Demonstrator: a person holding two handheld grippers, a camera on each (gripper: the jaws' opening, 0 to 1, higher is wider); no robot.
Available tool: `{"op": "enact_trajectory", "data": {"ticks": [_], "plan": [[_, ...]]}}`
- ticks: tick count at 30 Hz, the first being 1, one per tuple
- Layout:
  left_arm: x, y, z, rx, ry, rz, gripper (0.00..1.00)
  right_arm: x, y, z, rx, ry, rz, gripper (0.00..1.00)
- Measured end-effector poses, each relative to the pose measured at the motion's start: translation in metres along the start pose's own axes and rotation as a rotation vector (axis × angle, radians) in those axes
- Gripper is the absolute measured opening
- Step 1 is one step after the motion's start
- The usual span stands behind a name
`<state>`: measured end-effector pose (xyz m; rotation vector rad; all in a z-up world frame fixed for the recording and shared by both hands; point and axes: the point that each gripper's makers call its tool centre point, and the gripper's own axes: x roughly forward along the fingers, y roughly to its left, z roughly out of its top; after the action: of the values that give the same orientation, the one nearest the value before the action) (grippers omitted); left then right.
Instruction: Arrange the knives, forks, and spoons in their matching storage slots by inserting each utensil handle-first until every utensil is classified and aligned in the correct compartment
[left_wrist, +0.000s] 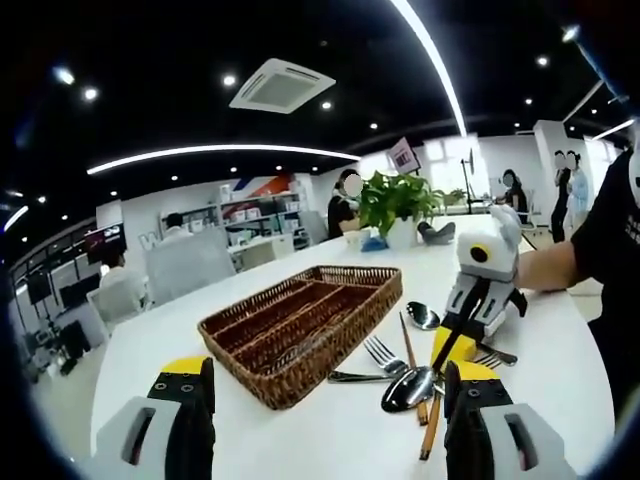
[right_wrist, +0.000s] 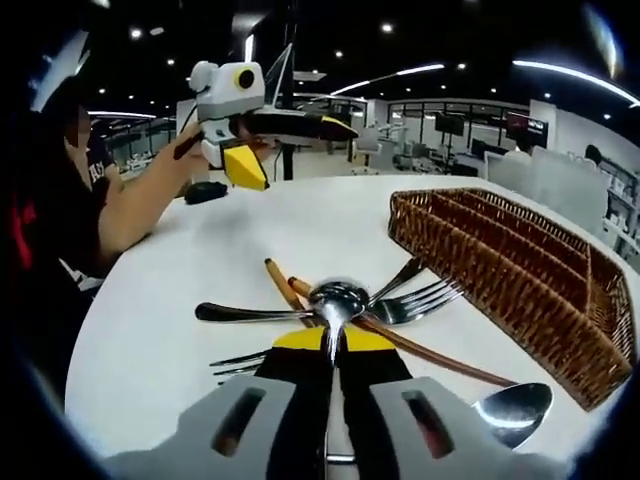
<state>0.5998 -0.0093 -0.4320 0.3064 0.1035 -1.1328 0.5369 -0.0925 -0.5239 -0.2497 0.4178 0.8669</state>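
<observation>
Looking along the left gripper (left_wrist: 325, 410), we see our two yellow-tipped jaws standing wide apart with nothing between them, raised above a round white table (left_wrist: 300, 440). A wicker tray (left_wrist: 300, 325) with long slots sits near the middle of the table, its slots unfilled as far as we can see. Just beside the tray's near corner lies a loose heap of utensils: a fork (left_wrist: 380, 352), a spoon (left_wrist: 423, 315) and wooden-handled pieces (left_wrist: 430, 430). The right gripper (left_wrist: 455, 350) reaches in from the right, closed on the handle of a spoon (left_wrist: 408, 388) whose bowl points toward us. A potted plant (left_wrist: 400, 205) stands at the table's far edge. Turning to the right gripper view, our jaws (right_wrist: 335, 345) are pressed together on that same spoon (right_wrist: 337, 298), its bowl sticking out ahead of the tips over the heap. Forks (right_wrist: 415, 300), a dark-handled piece (right_wrist: 240, 313) and wooden handles (right_wrist: 285, 285) cross beneath it, and another spoon (right_wrist: 515, 410) lies near the table's near edge. The wicker tray (right_wrist: 520, 275) lies to the right. The left gripper (right_wrist: 232, 100) is held up beyond the table; we cannot tell its jaws' state here.
</observation>
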Motion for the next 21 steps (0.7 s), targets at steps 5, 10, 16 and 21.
{"op": "enact_trajectory", "data": {"ticks": [5,10,16,21], "plan": [[0.0002,-0.0002,-0.0004,0.000,0.001,0.001,1.00,0.0020,0.0025,-0.0035,0.028,0.013,0.024,0.11],[0.0000,0.0005,-0.0005,0.000,0.001,0.002,1.00,-0.0003,-0.0007,-0.0042,0.044,0.016,0.024,0.10],[0.0012,-0.0013,-0.0006,0.006,0.002,-0.004,1.00,0.0020,0.0030,-0.0043,0.051,0.013,0.041,0.07],[0.0009,0.0000,-0.0001,0.006,-0.001,0.000,1.00,0.0032,-0.0025,-0.0037,0.041,0.010,0.021,0.02]]}}
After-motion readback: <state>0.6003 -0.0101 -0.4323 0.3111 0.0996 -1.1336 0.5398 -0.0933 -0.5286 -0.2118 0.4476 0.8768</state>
